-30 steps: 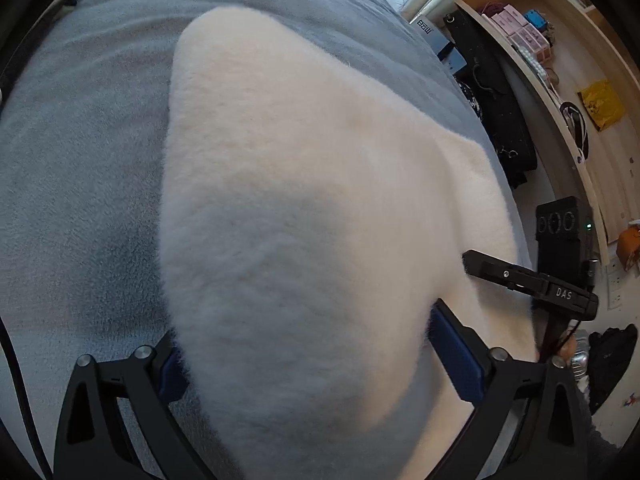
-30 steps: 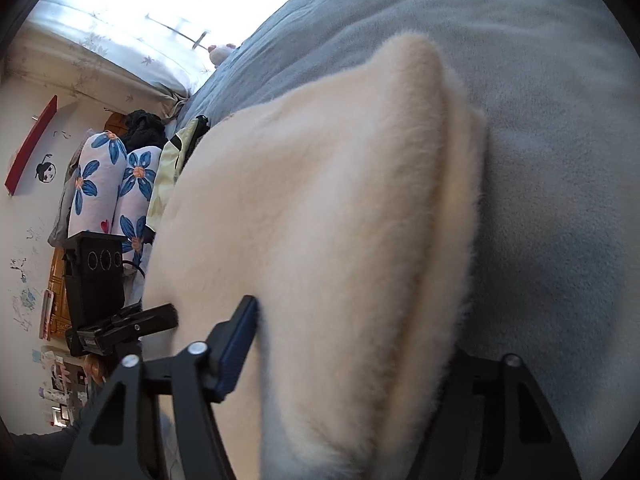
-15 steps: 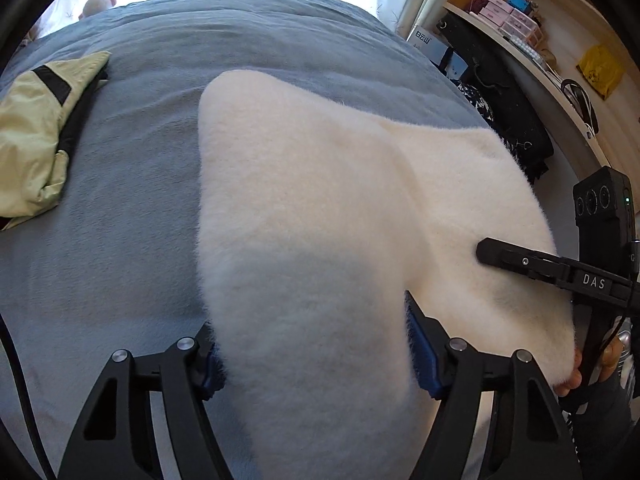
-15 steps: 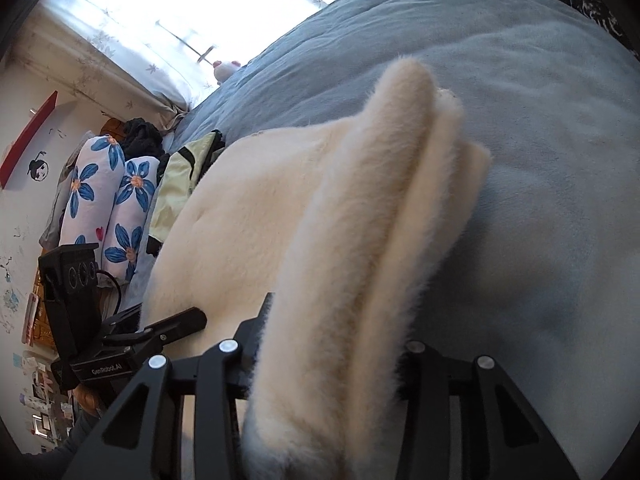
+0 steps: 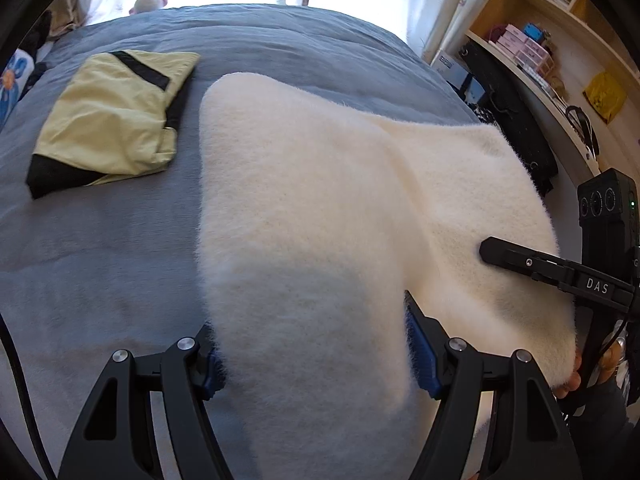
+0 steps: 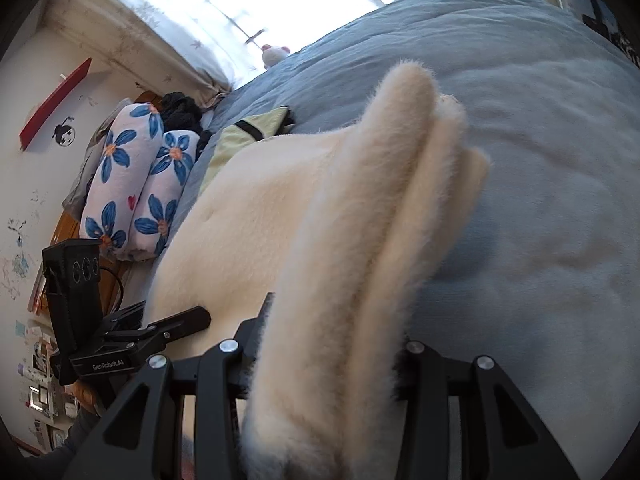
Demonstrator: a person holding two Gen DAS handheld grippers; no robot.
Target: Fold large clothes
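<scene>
L gripper is clamped on a thick bunch of the white fleece garment, blue pads pressed into the pile on both sides. R gripper likewise is closed on a stack of the same garment's layers, several edges standing up between its jaws toward 12 o'clock. The fleece spreads over the grey-blue bed cover, filling centre to 3 o'clock in the L wrist view, near edge raised by both grippers.

Progress, as I judge it: a yellow-and-black garment sits folded at 10 o'clock on the bed, prob. already done. The fleece looks mid-fold: the layers in the R grip suggest at least one fold is made, w/ the held edge yet to be carried over toward 12 o'clock and laid flat. Left to do: finish this fold, release, maybe one more halving + smoothing. Can't tell if other clothes wait; flowered pillows at 9 o'clock in the R view aren't part of it.
</scene>
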